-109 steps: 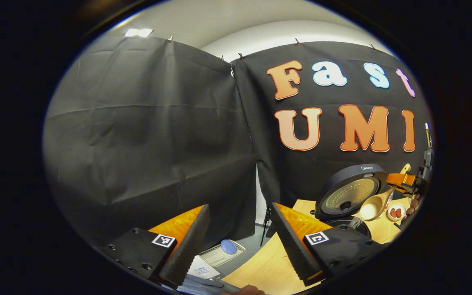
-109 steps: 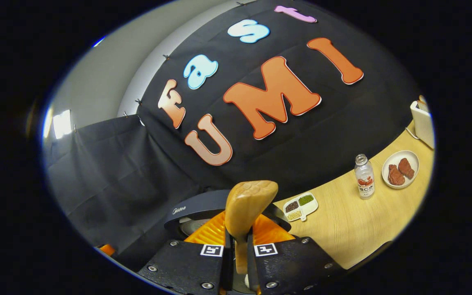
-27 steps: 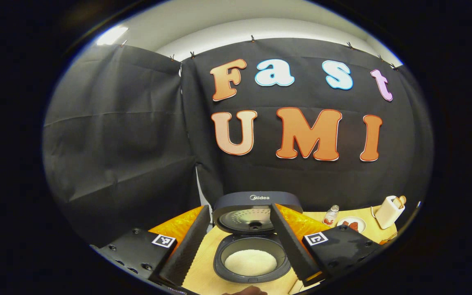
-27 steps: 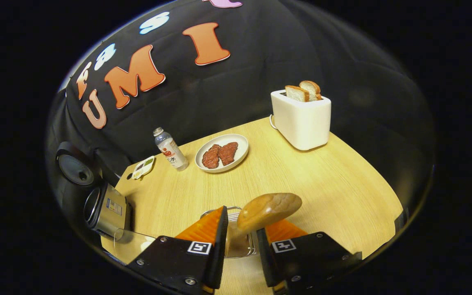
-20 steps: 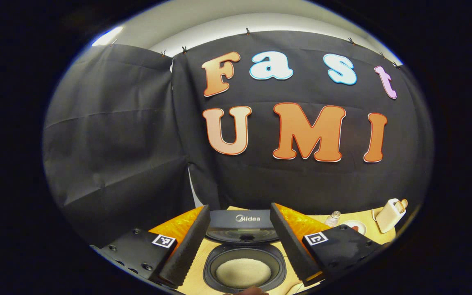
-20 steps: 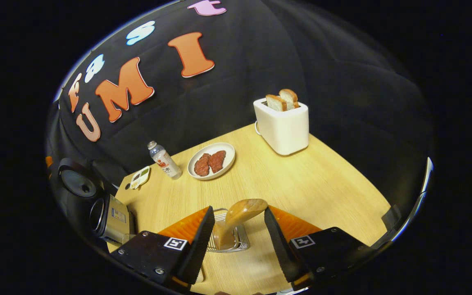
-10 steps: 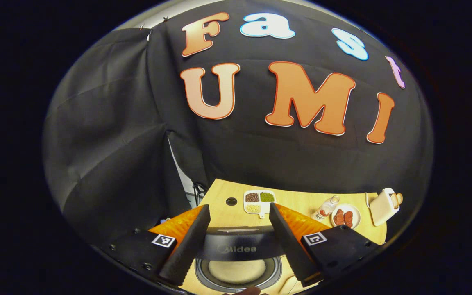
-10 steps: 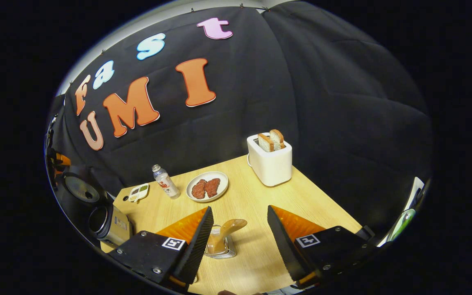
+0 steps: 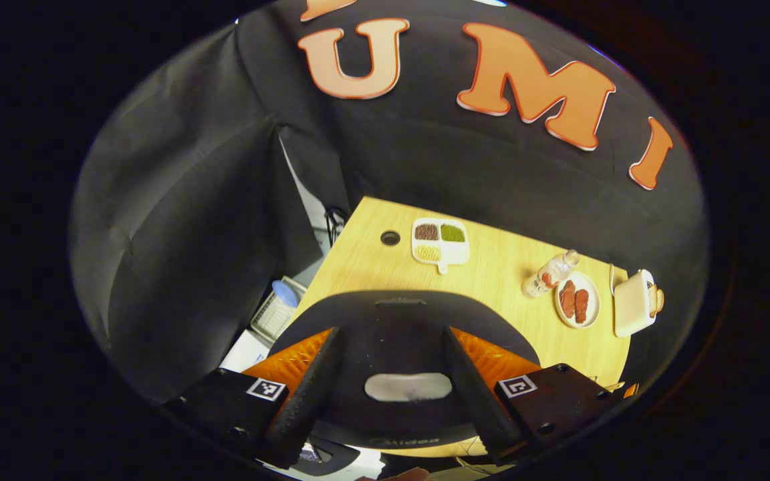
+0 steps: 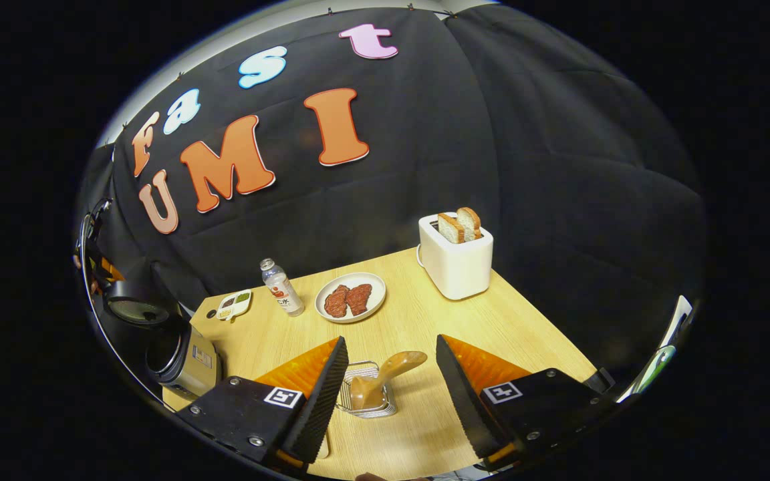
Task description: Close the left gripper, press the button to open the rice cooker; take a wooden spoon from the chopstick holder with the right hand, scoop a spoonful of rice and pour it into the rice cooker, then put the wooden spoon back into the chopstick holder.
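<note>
A wooden spoon [image 10: 385,377] stands in the wire chopstick holder [image 10: 366,401] near the front of the table, bowl end up and leaning to the right. At the table's left edge sits the rice cooker [image 10: 181,361], its silver body topped by a dark lid [image 10: 132,304] that is raised and tilted. From above, in the left gripper view, the lid's [image 9: 402,347] black outer face shows a pale oval patch at its middle.

Both grippers [image 9: 390,341] [image 10: 386,354] spread wide.
</note>
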The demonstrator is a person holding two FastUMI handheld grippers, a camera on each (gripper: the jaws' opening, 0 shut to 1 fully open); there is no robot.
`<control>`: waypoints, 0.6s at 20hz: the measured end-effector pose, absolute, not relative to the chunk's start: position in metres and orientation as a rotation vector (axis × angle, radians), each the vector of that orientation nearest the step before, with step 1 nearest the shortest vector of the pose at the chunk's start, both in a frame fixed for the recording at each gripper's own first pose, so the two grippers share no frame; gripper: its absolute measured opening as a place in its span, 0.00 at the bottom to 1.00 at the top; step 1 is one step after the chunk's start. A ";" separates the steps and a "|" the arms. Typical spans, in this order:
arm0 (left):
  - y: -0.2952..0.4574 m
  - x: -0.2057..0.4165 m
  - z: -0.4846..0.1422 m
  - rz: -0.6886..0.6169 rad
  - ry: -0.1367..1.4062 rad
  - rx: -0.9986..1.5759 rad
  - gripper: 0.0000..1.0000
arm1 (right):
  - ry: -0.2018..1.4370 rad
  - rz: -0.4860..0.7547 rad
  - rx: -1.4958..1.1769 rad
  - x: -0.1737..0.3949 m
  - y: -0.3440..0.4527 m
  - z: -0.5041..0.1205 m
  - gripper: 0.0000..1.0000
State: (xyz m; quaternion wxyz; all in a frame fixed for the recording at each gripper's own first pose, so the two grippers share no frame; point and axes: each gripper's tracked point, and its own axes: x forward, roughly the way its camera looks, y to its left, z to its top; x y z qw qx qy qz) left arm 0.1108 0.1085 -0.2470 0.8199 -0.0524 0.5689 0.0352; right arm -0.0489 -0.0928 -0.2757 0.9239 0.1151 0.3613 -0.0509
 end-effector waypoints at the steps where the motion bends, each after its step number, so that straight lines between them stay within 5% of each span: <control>1: 0.109 0.100 -0.251 0.074 1.262 -0.116 0.99 | 0.744 -0.098 0.231 -0.047 -0.091 -0.276 0.83; 2: 0.109 0.090 -0.256 0.077 1.307 -0.120 0.92 | 0.746 -0.088 0.231 -0.046 -0.087 -0.275 0.83; 3: 0.108 0.080 -0.263 0.086 1.351 -0.125 1.00 | 0.745 -0.082 0.232 -0.045 -0.085 -0.275 0.83; 7: 0.093 0.047 -0.310 0.103 1.513 -0.150 0.93 | 0.753 -0.051 0.228 -0.042 -0.071 -0.278 0.83; 12: 0.091 0.023 -0.337 0.136 1.584 -0.200 0.99 | 0.774 -0.004 0.211 -0.044 -0.053 -0.277 0.83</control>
